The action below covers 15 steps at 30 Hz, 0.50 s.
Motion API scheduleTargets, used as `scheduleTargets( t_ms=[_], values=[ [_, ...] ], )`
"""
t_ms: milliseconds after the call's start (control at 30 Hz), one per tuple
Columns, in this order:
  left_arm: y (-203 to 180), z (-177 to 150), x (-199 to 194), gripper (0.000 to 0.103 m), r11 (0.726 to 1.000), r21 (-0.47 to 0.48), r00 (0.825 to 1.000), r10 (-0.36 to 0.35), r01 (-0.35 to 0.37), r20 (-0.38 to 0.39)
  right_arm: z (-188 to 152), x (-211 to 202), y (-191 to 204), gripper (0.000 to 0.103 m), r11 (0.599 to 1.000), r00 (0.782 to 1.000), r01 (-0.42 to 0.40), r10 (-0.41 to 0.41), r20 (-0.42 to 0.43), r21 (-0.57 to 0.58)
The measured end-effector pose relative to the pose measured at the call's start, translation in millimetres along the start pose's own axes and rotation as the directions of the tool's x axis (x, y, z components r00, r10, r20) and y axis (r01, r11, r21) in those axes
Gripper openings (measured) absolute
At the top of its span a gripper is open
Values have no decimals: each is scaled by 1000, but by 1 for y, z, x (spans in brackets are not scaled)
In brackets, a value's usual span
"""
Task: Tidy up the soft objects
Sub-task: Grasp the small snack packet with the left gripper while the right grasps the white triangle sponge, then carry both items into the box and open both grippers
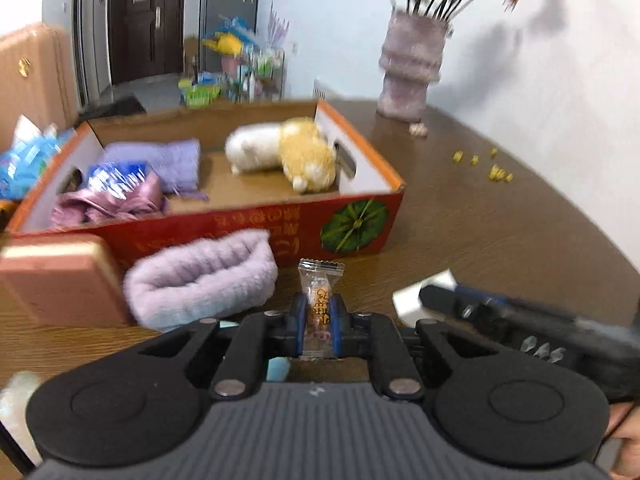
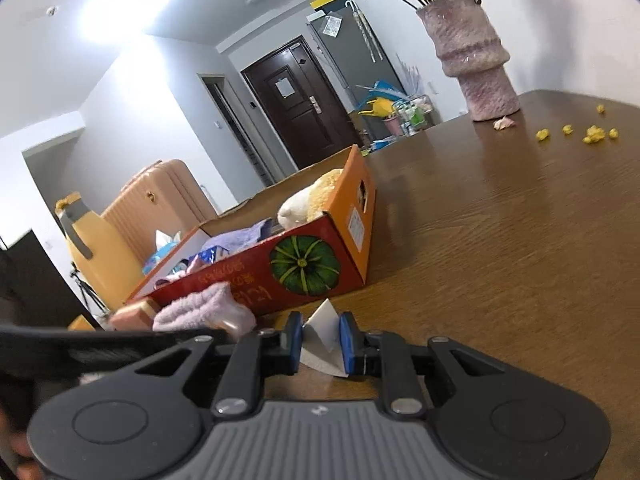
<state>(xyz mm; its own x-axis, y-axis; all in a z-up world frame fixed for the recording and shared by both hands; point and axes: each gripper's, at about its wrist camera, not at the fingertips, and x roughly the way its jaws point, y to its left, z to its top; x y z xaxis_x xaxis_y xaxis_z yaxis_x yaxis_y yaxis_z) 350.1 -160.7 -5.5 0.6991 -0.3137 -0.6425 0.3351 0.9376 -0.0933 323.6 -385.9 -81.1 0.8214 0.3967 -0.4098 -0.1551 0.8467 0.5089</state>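
Note:
My left gripper (image 1: pixel 318 312) is shut on a clear-wrapped snack packet (image 1: pixel 319 304), held above the table in front of a red cardboard box (image 1: pixel 248 224). The box holds a white and yellow plush toy (image 1: pixel 284 152), a purple cloth (image 1: pixel 168 160), a blue packet (image 1: pixel 116 176) and pink fabric (image 1: pixel 108 206). A fluffy lilac sock (image 1: pixel 200 280) lies on the table against the box front. My right gripper (image 2: pixel 322 340) is shut on a folded white tissue (image 2: pixel 324 336), low over the table right of the box (image 2: pixel 280 272). The right gripper also shows in the left wrist view (image 1: pixel 440 296).
A pink block (image 1: pixel 60 280) sits left of the sock. A pink vase with flowers (image 1: pixel 412 64) stands at the table's far side, with yellow crumbs (image 1: pixel 496 172) scattered nearby. A tan suitcase (image 2: pixel 156 200) and an orange jug (image 2: pixel 92 248) stand beyond the box.

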Motion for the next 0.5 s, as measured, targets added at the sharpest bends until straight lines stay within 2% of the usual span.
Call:
scheduleTargets(
  t_ms=[100,233,367,500],
  values=[
    [7,-7,-37,12,1000,-5,998,3,-3,58,-11,-16,14,19,1000,1000,-15,15,-6,0],
    [20,-20,-72,12,999,-34,996,10,-7,91,-29,-40,40,19,999,999,-33,33,-10,-23],
    [35,-25,-92,12,997,-72,994,2,5,108,-36,-51,64,19,998,999,-42,41,-14,-52],
    [49,-13,-98,12,996,-81,990,-15,26,138,-24,-51,86,19,995,999,-38,38,-3,-98]
  ],
)
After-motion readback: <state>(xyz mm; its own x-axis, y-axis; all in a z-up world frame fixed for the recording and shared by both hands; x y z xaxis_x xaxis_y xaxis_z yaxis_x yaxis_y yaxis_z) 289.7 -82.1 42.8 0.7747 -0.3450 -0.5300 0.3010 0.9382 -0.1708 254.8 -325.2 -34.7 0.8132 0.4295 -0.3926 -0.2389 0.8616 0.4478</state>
